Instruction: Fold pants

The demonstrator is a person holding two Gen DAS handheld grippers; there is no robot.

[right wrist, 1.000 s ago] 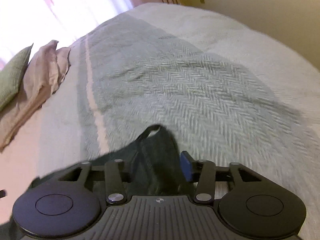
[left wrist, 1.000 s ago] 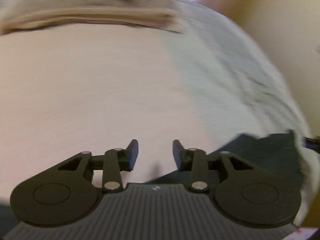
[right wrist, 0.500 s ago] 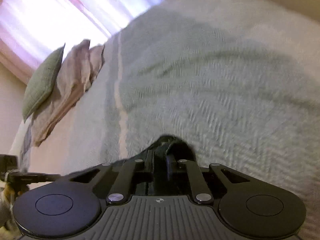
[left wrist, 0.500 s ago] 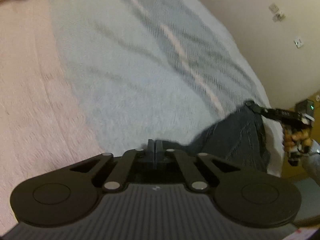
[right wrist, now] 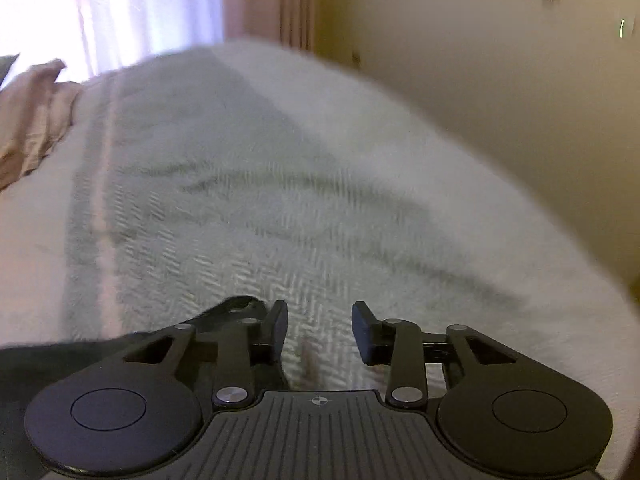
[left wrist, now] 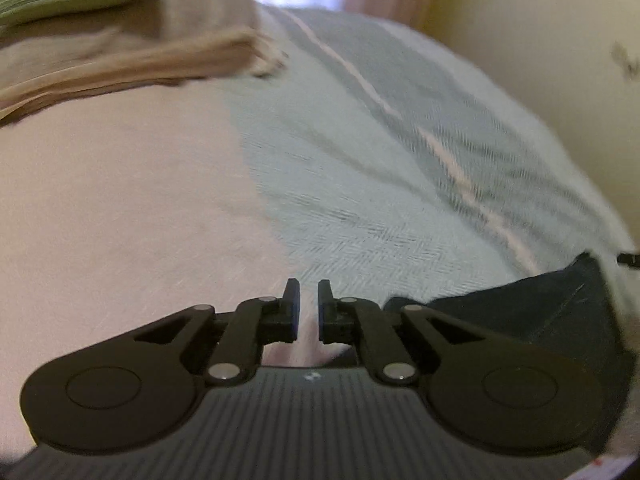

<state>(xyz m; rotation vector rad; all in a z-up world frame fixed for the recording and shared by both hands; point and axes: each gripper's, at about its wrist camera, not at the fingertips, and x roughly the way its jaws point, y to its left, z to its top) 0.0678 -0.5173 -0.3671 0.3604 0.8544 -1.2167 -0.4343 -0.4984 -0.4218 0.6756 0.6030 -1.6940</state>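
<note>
The dark pants (left wrist: 540, 312) lie on the bed (left wrist: 360, 184), right of the left gripper (left wrist: 308, 304), whose jaws stand slightly apart and empty. The right gripper (right wrist: 319, 330) is opening over bare blanket, pants at its left finger

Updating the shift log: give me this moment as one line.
left gripper: opening, empty | right gripper: opening, empty | pants: unheld, on blanket

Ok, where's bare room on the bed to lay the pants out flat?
The widest bare patch is the herringbone blanket ahead, between its pale stripe and the wall-side edge. The pink sheet below the pillows is also free. It is crowded at the head end, with the pillows, and at the near edge, where the pants lie bunched.
</note>
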